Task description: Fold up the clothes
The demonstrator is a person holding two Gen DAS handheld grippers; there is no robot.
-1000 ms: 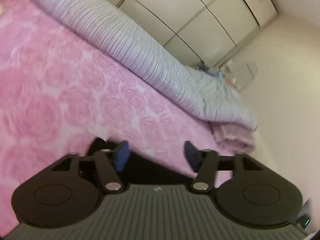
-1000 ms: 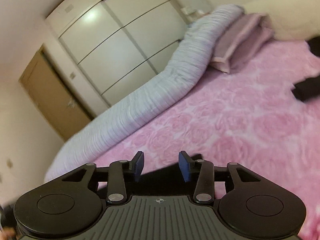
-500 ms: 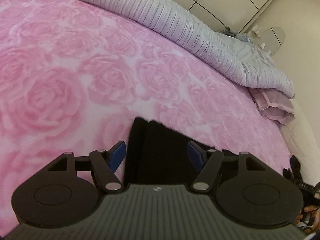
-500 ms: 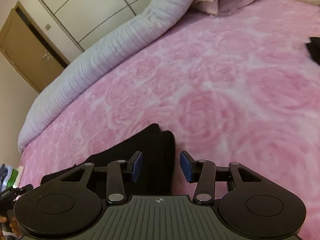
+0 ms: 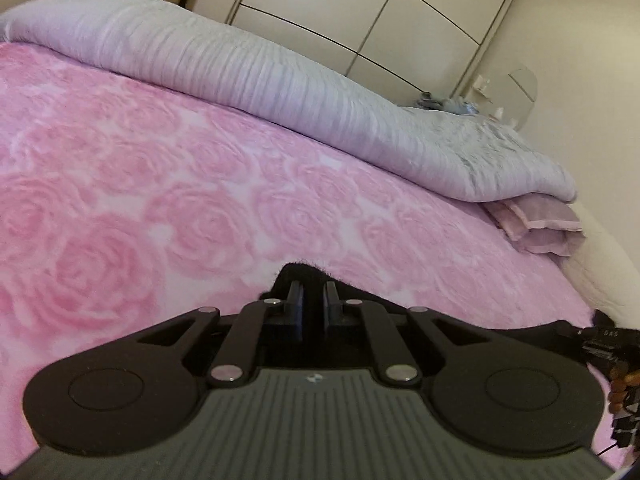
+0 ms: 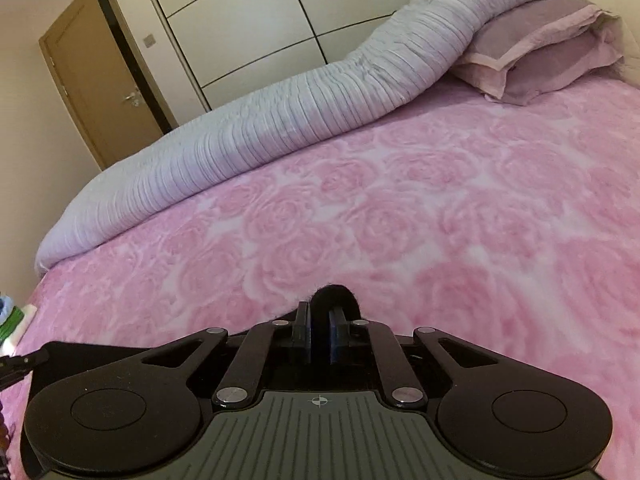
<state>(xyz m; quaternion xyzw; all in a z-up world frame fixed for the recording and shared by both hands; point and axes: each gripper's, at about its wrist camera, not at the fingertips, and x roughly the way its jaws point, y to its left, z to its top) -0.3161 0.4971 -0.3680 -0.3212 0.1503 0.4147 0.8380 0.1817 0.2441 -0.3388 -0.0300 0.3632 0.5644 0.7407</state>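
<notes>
Both grippers, left gripper (image 5: 311,294) and right gripper (image 6: 320,326), freshly clamped on black garment (image 5: 298,274).

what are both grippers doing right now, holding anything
left gripper: just closed, shut on black garment
right gripper: just closed, shut on black garment

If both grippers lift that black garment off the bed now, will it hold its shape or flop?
The black garment bunches between the right gripper fingers, so it is probably soft and will sag. The left gripper pinches another edge; the middle likely droops. Its fuzzy surface suggests little slipping.
</notes>
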